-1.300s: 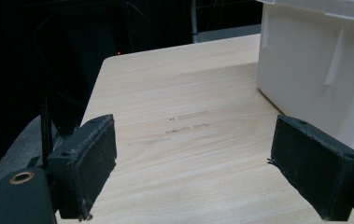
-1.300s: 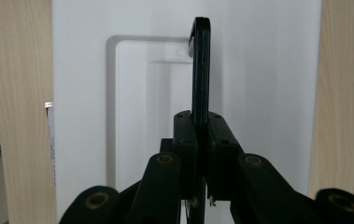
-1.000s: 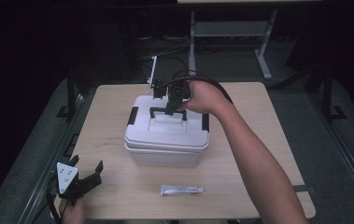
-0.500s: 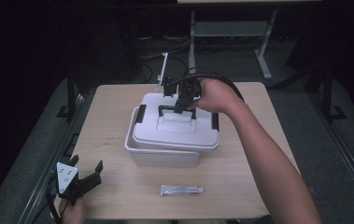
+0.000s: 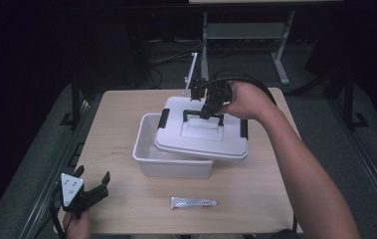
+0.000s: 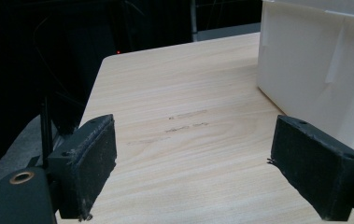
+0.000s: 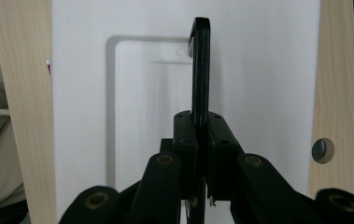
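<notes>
So the right gripper (image 5: pixel 209 110) has its jaws pinched tight on the black handle (image 5: pixel 203 116) of the white lid (image 5: pixel 201 134); in the right gripper view the handle (image 7: pixel 200 70) runs straight up between the closed pads, with the lid (image 7: pixel 258 70) flat behind it; the right arm reaches in long from the bottom right corner, forearm stretched across the table (image 5: pixel 121 114), wrist bent down over the lid; the lid sits off to the right of the white storage box (image 5: pixel 168 162), tilted, its near edge overhanging the box's right side, so the left part of the box is uncovered; the left gripper (image 5: pixel 92 193) is parked low at the near left corner, well apart from the box, jaws spread wide with nothing in them; the left gripper view has bare wood between the pads (image 6: pixel 95 163) and the box wall (image 6: pixel 315 79) at right; a small white tube (image 5: pixel 193 202) lies near the front edge, just in front of the box.
</notes>
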### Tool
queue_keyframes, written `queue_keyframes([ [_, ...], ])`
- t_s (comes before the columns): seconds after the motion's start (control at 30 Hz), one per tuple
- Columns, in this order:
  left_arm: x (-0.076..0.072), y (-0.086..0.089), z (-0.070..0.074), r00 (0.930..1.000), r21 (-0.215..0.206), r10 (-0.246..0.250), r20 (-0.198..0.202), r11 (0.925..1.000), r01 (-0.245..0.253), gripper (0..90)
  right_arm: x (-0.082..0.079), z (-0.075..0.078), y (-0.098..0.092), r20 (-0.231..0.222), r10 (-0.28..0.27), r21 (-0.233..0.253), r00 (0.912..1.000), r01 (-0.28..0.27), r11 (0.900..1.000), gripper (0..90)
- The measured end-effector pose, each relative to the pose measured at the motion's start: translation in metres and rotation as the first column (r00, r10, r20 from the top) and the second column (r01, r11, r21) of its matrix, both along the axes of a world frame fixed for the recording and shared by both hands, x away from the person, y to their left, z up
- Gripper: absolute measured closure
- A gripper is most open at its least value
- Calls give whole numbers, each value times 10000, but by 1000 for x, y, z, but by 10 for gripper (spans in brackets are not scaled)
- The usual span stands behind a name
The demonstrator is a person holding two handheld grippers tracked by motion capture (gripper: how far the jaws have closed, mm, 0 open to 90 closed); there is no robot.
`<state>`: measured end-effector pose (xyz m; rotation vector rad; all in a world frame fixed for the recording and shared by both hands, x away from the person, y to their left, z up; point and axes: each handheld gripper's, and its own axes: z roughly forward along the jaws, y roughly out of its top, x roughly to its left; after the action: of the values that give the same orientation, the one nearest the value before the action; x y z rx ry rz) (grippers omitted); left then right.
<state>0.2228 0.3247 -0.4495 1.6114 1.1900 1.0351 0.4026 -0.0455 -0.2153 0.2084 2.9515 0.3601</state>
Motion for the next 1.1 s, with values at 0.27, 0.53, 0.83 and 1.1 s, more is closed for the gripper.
queue_keyframes([
  [0.27,1,-1,0,10000,25,-29,2,10000,29,135,0,1,-23,22,-310,-106,9995,310,9995,839],
  [0.53,0,0,0,10000,21,0,3,10000,0,136,-2,1,-39,1,-537,-60,9986,537,9985,839],
  [0.83,1,0,0,10000,28,5,15,10000,-5,135,-4,2,-67,-34,-1006,-26,9949,1005,9949,839],
  [1.1,1,-1,0,10000,77,-21,-34,10000,21,136,-9,1,-93,-38,-1394,34,9902,1394,9902,839],
])
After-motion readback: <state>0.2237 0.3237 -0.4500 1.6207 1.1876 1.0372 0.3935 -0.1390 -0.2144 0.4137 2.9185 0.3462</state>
